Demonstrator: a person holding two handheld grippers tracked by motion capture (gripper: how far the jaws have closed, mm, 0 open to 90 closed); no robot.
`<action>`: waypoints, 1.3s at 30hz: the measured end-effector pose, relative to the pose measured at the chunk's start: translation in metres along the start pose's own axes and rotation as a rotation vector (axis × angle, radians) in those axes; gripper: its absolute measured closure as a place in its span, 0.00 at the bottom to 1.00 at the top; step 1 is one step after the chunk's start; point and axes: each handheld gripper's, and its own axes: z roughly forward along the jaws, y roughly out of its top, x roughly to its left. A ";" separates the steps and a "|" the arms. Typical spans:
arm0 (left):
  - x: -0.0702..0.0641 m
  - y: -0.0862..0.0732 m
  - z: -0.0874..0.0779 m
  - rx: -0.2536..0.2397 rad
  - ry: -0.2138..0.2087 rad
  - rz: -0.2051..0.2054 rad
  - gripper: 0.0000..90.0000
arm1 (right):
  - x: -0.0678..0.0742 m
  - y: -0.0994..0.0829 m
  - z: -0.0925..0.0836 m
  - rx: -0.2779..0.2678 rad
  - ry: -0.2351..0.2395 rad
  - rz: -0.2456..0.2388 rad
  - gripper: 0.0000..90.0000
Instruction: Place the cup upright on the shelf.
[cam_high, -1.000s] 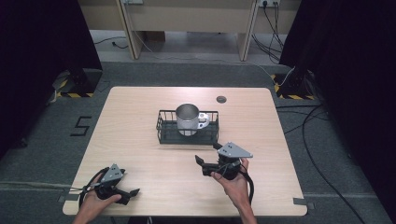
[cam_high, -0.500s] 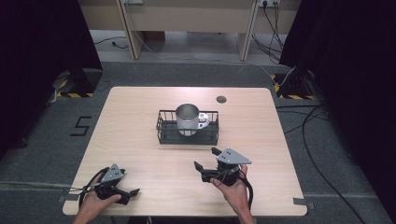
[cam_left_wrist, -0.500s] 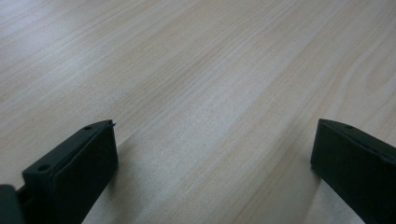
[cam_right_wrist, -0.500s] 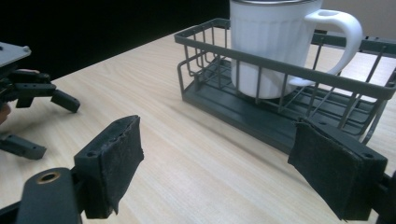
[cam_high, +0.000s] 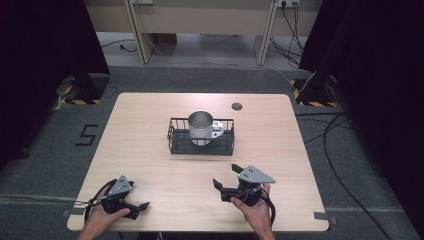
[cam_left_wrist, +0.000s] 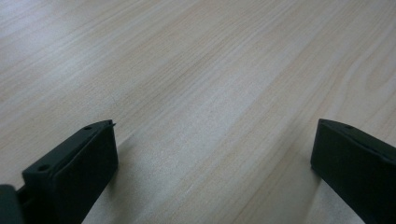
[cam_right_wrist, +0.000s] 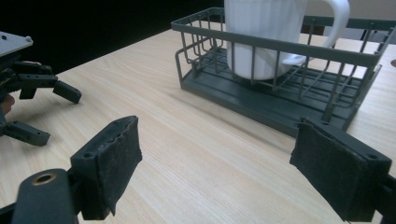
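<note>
Two black two-jaw grippers sit at the near edge of the pale wooden table (cam_high: 150, 130), each held by a hand coming in from the bottom of the high view. At about 7 o'clock from the table's middle, the left gripper (cam_high: 134, 206) lies low on the wood, jaws spread wide and empty; its own view shows both jaw tips (cam_left_wrist: 74, 163) parted over bare wood grain. At about 5 o'clock, the right gripper (cam_high: 226, 176) also stands wide open and holds nothing, its padded jaws (cam_right_wrist: 114, 158) far apart in its own view.

Compared with a second ago, the right gripper has drawn back toward the near edge and slightly rightward, away from the basket; half a second ago it was already most of the way. The left gripper has stayed put, as have basket and mug.

Farther off, near the table's centre, the dark wire rectangular basket (cam_high: 176, 136) holds a silvery-white handled mug (cam_high: 201, 125) standing upright, handle toward 3 o'clock. Beyond it, at about 1 o'clock, a small dark round disc (cam_high: 236, 106) sits in the tabletop.

The mug's top is cut off in the right gripper view (cam_right_wrist: 261, 32), and its base is partly screened by the basket wires (cam_right_wrist: 280, 46). What the disc is cannot be made out.
</note>
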 end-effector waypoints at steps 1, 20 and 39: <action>0.000 0.000 0.000 0.000 0.000 0.000 0.00 | -0.001 -0.001 -0.001 -0.001 -0.001 0.001 0.17; 0.000 0.000 0.000 0.000 0.000 0.000 0.00 | 0.000 -0.020 -0.008 0.016 0.000 0.002 0.17; 0.000 0.000 0.000 0.000 0.000 0.000 0.00 | 0.001 -0.041 -0.016 0.076 -0.018 0.001 0.17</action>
